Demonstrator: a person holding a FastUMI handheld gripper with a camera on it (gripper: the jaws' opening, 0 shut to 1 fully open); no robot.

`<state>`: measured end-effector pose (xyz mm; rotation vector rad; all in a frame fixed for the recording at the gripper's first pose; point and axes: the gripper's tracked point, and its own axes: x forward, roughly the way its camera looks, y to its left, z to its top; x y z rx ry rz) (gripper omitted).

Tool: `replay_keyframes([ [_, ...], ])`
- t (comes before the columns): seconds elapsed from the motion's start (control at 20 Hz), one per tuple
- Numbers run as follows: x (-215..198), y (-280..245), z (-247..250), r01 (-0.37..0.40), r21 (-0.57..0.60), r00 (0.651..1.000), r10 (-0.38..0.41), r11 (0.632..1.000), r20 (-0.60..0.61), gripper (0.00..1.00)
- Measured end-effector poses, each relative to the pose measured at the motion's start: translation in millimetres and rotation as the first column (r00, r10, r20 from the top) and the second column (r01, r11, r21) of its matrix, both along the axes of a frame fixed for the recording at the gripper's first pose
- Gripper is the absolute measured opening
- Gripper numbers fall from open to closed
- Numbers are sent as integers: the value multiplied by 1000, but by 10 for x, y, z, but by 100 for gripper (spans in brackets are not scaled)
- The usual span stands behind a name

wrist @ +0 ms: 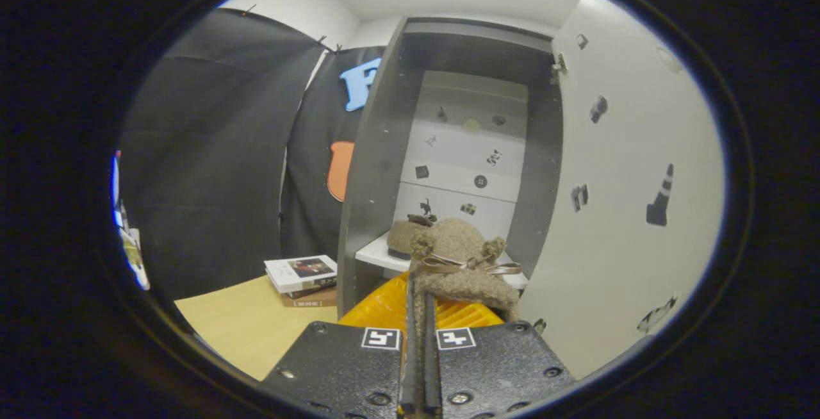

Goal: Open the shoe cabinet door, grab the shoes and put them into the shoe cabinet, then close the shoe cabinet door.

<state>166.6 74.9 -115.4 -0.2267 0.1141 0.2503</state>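
— Looking into the shoe cabinet (384, 150): what's inside?
— One fuzzy shoe (405, 234) sits on the white shelf (375, 254), door (615, 201) swung open.
— And the gripper (421, 307)?
— Its fingers are pressed together, pinching the second fuzzy shoe (464, 259), held just before the shelf.

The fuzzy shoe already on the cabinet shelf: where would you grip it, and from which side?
Hedged: the shoe on the shelf shows its rim toward the open front; pinch that edge, coming straight in past the open door. The fingers are shut on the bow-trimmed shoe.
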Motion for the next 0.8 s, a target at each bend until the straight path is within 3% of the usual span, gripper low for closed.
replay_keyframes([
  [0.55, 1681, -264, 493, 213, -31, 973, -215, 977, -85, 8],
  [0.7, 1960, -218, 613, 191, 1, 977, -190, 982, -99, 8],
  [0.8, 2125, -230, 700, 180, -55, 982, -182, 982, -51, 8],
])
